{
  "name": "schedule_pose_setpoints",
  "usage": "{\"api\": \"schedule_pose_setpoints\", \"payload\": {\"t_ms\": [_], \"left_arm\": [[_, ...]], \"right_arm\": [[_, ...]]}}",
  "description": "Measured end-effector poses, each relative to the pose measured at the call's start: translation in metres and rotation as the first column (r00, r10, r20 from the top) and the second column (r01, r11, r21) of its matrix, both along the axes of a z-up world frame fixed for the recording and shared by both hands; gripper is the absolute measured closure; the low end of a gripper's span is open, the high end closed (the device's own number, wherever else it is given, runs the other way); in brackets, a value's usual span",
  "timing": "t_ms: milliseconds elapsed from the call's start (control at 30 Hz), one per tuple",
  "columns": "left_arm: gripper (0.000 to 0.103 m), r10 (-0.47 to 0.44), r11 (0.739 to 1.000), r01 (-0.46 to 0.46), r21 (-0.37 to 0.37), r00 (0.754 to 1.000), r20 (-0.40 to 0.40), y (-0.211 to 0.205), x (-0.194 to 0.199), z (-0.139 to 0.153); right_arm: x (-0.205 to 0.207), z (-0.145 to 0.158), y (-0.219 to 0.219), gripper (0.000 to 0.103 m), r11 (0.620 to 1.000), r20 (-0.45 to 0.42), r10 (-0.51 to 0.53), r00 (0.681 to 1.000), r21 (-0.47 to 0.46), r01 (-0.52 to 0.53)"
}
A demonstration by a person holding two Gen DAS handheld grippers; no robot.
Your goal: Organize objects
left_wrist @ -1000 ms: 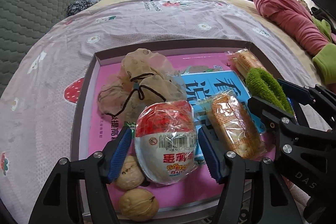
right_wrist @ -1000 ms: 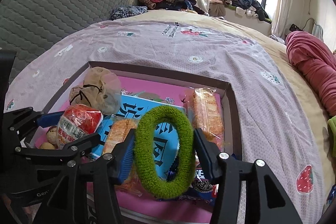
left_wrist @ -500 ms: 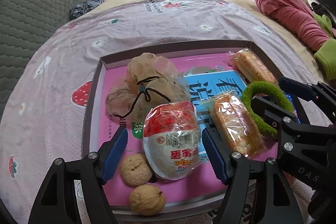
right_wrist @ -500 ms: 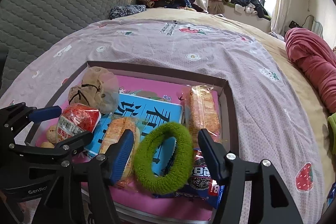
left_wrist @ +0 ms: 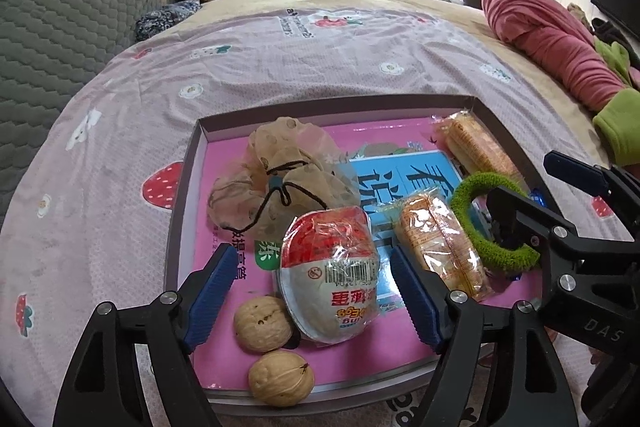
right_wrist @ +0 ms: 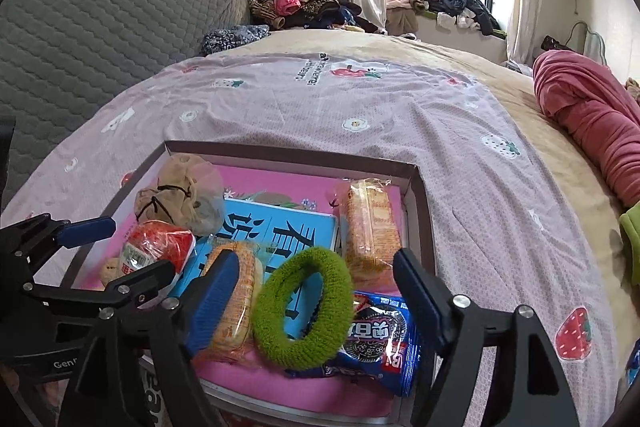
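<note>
The right gripper (right_wrist: 316, 291) hangs over the near end of a shallow tray (right_wrist: 420, 211), its jaws opening. Between them, clear of both blue pads, lies a green scrunchie (right_wrist: 304, 311) on a blue book (right_wrist: 276, 231). Beside the left pad sits an orange snack pack (right_wrist: 240, 303); under the right pad, a blue cookie packet (right_wrist: 380, 343). Beyond the jaws lies a second orange pack (right_wrist: 370, 223). Left of them, the left gripper (right_wrist: 120, 251) stands open around a red-and-white packet (right_wrist: 156, 251).
</note>
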State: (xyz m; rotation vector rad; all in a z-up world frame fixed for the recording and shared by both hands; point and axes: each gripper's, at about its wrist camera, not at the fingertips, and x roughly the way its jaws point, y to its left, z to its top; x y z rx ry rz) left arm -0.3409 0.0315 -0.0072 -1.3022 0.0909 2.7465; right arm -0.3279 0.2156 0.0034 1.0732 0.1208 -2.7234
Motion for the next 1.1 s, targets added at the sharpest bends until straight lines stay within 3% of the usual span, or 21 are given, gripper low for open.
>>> {"api": "schedule_pose_setpoints", "payload": {"t_ms": [400, 767, 1100], "left_arm": [[0.022, 0.018, 1.000, -0.018, 0.012, 0.999, -0.049, -0.004, 0.005, 0.016], [0.013, 0.064, 0.998, -0.061, 0.030, 0.991, -0.120, -0.014, 0.012, 0.033], [0.013, 0.085, 0.994, -0.070, 0.089, 0.980, -0.181, -0.024, 0.026, 0.058]], "right_arm": [[0.008, 0.015, 0.005, 0.018, 1.000, -0.042, -0.022, 0.999, -0.023, 0.021], [0.014, 0.025, 0.007, 0.016, 0.999, -0.070, -0.036, 0.997, -0.028, 0.034], [0.031, 0.046, 0.001, 0.012, 0.999, -0.134, -0.046, 0.990, -0.017, 0.044]]}}
